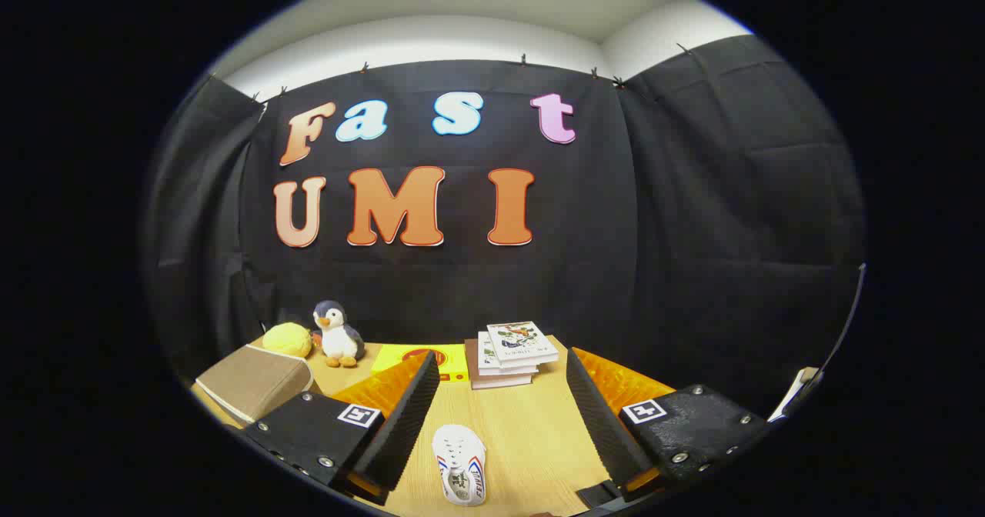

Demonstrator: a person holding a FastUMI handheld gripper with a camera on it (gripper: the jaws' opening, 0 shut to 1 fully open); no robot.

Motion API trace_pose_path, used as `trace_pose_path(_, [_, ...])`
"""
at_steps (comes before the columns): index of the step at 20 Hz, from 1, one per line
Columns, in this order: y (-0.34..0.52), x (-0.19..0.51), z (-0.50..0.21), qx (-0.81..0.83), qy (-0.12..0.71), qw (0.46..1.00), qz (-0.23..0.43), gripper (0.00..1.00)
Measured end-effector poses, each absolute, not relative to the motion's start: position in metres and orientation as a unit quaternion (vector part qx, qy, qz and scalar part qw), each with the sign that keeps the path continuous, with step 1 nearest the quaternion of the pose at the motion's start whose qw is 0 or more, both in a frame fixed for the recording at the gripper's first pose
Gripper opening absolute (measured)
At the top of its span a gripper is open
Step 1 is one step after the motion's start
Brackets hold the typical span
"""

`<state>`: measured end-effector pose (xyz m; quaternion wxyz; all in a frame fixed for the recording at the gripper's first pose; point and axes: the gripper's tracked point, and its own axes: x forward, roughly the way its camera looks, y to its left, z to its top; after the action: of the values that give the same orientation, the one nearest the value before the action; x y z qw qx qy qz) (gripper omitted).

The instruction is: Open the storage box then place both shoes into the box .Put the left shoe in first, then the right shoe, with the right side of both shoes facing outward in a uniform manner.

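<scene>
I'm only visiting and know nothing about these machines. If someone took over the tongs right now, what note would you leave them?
Tongs: open, holding nothing, hovering over the wooden table.
One white shoe lies sole up on the table between the fingers, touching neither. I cannot tell whether it is the left or right one.
The brown box sits off to the left, beside the yellow plush and penguin toy; it looks closed.
Done: nothing visible yet.
Left: open the box, put in the left shoe, then the right, right sides facing outward.
</scene>
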<state>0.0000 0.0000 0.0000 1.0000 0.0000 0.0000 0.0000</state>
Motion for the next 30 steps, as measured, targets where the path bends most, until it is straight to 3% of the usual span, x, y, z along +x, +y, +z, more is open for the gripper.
trace_pose_path(17, [0.039,0.013,-0.016,0.004,0.029,0.997,0.064,0.99])
trace_pose_path(25, [0.094,0.032,-0.063,0.070,0.098,0.979,0.163,0.98])
trace_pose_path(30, [0.153,0.032,-0.105,0.147,0.178,0.939,0.253,0.98])
